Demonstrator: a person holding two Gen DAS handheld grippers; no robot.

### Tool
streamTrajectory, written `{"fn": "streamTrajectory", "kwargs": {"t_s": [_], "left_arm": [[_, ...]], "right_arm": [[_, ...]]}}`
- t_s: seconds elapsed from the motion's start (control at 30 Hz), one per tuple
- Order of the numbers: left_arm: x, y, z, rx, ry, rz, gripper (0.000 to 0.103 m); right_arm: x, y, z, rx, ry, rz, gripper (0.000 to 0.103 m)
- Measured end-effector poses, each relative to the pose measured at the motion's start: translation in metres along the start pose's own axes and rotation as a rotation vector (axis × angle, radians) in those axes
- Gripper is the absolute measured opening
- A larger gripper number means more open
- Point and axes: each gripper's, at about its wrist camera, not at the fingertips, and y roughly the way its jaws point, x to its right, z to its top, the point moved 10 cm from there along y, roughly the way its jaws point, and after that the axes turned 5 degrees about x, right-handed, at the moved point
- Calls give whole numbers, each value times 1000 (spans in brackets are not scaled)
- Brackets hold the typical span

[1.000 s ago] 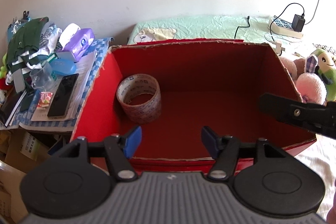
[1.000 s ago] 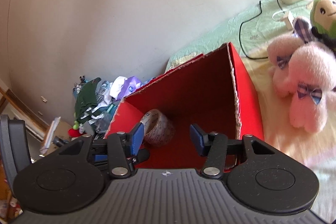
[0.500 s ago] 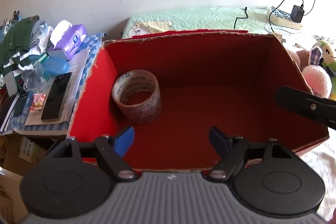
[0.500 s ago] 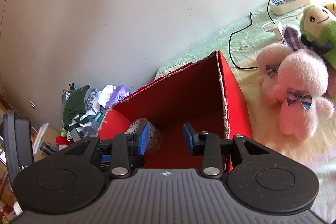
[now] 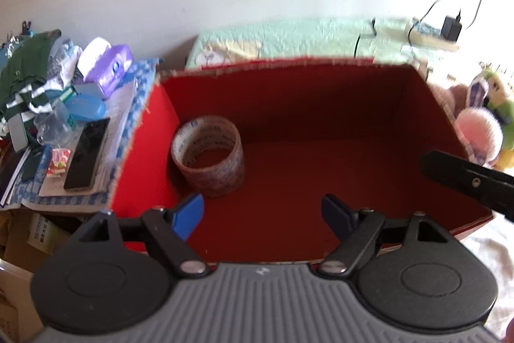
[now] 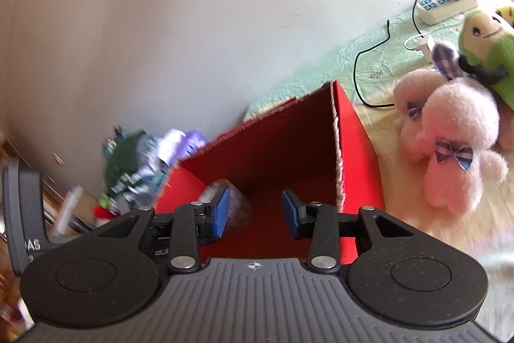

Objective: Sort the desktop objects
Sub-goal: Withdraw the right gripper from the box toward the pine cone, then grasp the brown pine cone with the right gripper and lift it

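Right gripper [image 6: 255, 211] reopened, tape roll [image 5: 208, 156] inside red box [image 5: 321, 182]

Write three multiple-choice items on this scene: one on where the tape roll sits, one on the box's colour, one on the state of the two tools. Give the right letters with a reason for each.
1. Where is the tape roll?
A. On the blue checked cloth
B. Inside the box, near its left wall
C. Between the left tool's fingers

2. What colour is the box?
A. Red
B. Green
C. White

3. How do the left tool and right tool stand?
A. Both shut on the tape
B. Left shut, right open
C. Both open and holding nothing

Answers:
1 B: the roll stands on the box floor beside the left wall.
2 A: the inner walls and the floor are red, and the right wrist view shows a red outer side.
3 C: each view shows a clear gap between the blue pads, with nothing in it.
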Motion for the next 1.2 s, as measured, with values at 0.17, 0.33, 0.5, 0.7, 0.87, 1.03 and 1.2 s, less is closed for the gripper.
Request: {"fn": "streamTrajectory", "kwargs": {"t_s": [0.17, 0.33, 0.5, 0.7, 0.87, 1.03, 1.2], "left_arm": [[6, -37, 4, 82, 4, -49, 81], [35, -67, -10, 93, 24, -175, 74], [79, -86, -36, 73, 114, -286, 84], [139, -79, -93, -85, 181, -418, 84], [159, -60, -125, -170, 220, -382, 81], [160, -40, -145, -231, 213, -335, 73], [160, -24, -151, -253, 190, -296, 69]], "right_arm": [[4, -40, 14, 61, -49, 29, 41], [25, -72, 1, 26, -83, 9, 42], [53, -83, -33, -91, -31, 1, 49], [82, -81, -72, -243, 132, 27, 50], [96, -81, -87, -311, 233, 73, 55], [96, -73, -97, -364, 251, 116, 55], [92, -60, -107, -420, 208, 138, 56]]}}
